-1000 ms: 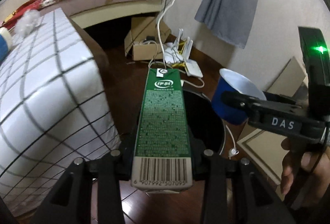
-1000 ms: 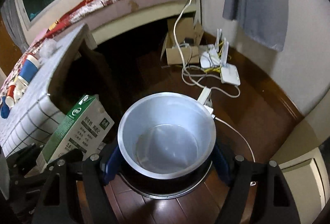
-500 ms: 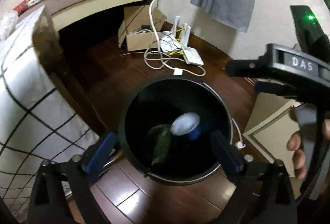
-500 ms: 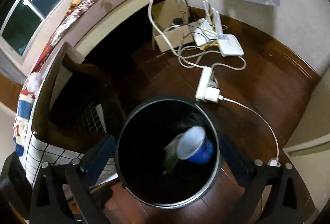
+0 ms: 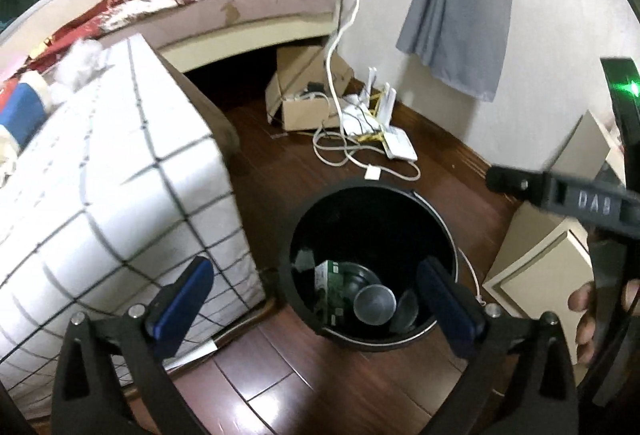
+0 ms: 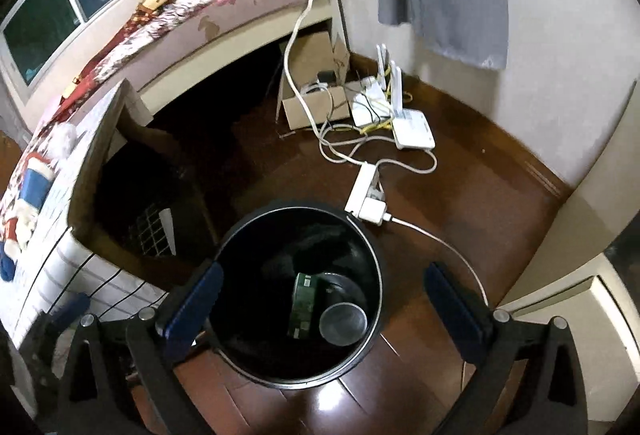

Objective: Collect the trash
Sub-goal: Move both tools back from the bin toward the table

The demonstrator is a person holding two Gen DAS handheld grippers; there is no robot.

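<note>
While your left gripper (image 5: 316,295) jaws open wider & right gripper (image 6: 320,299) jaws are wide, both empty, the milk carton (image 6: 303,299) & cup (image 6: 343,323) lie inside the black bin (image 6: 370,235).

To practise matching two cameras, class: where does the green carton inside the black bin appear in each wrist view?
Left wrist view: green carton low centre, inside the black bin, left of the cup.
Right wrist view: green carton low centre, in the bin, left of the cup.
Shared landmark: white router on the floor.
</note>
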